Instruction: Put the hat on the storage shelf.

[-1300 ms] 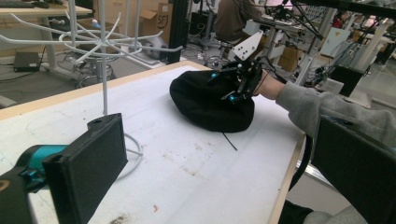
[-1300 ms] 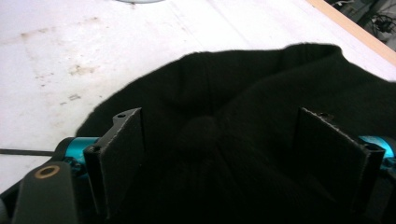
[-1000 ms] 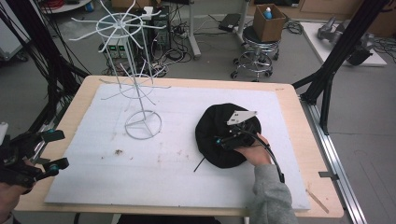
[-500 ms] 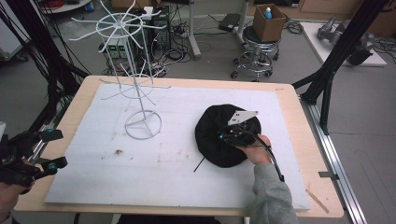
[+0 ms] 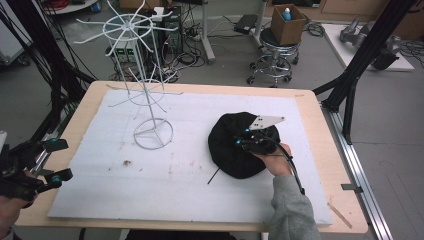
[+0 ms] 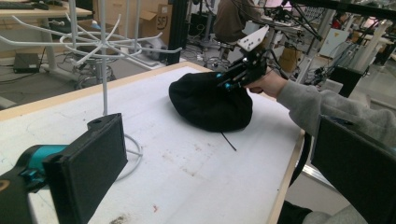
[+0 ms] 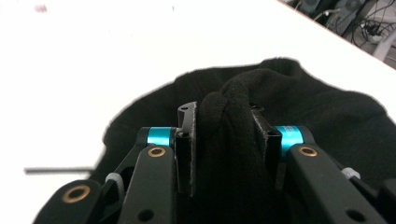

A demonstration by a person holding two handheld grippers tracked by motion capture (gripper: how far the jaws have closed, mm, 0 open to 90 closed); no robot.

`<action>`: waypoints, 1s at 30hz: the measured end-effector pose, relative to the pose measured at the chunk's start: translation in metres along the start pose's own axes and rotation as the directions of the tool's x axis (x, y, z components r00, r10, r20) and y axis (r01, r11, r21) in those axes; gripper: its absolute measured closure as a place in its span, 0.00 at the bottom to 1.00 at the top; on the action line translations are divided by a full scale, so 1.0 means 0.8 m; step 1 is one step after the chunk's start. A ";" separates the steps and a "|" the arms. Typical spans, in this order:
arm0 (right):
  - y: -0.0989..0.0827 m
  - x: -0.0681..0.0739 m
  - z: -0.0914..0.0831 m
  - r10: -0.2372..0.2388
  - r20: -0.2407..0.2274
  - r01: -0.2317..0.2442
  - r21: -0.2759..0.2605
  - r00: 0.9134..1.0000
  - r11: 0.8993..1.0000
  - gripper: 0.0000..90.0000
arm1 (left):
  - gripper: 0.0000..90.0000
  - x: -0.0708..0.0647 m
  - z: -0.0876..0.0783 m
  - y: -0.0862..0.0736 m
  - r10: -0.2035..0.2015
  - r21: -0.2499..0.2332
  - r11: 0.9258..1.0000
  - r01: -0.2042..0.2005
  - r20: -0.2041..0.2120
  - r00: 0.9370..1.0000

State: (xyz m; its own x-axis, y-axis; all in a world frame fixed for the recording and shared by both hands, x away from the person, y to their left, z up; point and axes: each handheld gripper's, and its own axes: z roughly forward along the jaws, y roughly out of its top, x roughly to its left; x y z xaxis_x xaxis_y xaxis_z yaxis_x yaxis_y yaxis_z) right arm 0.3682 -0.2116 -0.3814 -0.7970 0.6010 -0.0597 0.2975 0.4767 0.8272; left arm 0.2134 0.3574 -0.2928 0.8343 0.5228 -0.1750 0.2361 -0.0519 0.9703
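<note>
Black hat [image 5: 235, 147]: lies in a soft heap on the white foam sheet [image 5: 190, 170], toward the right side of the table [image 5: 320, 125], well apart from the wire stand.
Right gripper [image 5: 250, 142]: rests on top of the hat, reaching in from the person's right hand [image 5: 277, 160]. Its jaws have just been closing and now pinch a raised fold of the hat's black fabric; in the right gripper view the fold [image 7: 229, 140] bulges up between the two black pads.
Left gripper [image 5: 52, 160]: held at the left edge of the table, over the border of the foam sheet, jaws spread wide apart with nothing between them. In the left gripper view its pads frame the hat from afar.
Wire stand [image 5: 150, 100]: white, upright, its round base on the far left part of the sheet, thin arms spreading out at two levels.
Thin dark stick [image 5: 215, 176]: lies on the sheet just beside the hat's near edge.
</note>
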 end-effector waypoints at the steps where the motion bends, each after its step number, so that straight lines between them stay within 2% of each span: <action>1: 0.002 -0.001 -0.002 0.007 0.003 -0.007 -0.011 1.000 1.000 0.76 | 0.04 0.000 0.000 0.000 0.000 0.000 1.000 0.000 0.001 1.000; 6: 0.011 -0.003 -0.014 0.034 0.009 -0.034 -0.056 0.999 0.998 0.78 | 0.04 0.000 0.000 0.000 0.002 -0.001 1.000 -0.002 0.000 1.000; 13: 0.029 -0.002 -0.029 0.037 0.035 -0.033 -0.108 0.999 0.994 0.79 | 0.04 0.001 0.001 -0.001 -0.003 0.001 1.000 0.003 -0.001 1.000; 19: 0.054 0.004 -0.048 0.043 0.004 -0.042 -0.169 0.999 0.985 0.79 | 0.04 0.000 -0.001 -0.001 0.004 -0.003 1.000 -0.004 -0.005 1.000; 23: 0.074 0.009 -0.059 0.021 -0.029 -0.026 -0.190 0.999 0.981 0.79 | 0.04 0.000 -0.002 0.000 0.001 -0.007 1.000 -0.001 -0.006 1.000; 30: 0.111 0.021 -0.074 -0.017 -0.025 0.012 -0.200 1.000 0.980 0.79 | 0.04 0.001 -0.003 -0.001 -0.004 -0.009 1.000 0.004 -0.010 1.000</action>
State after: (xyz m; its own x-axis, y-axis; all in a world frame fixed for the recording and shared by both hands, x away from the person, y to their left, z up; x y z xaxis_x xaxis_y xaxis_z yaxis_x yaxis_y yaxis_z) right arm 0.3500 -0.1975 -0.2760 -0.8147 0.5767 -0.0600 0.1768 0.3456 0.9216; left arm 0.2130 0.3602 -0.2931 0.8283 0.5317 -0.1769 0.2345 -0.0422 0.9712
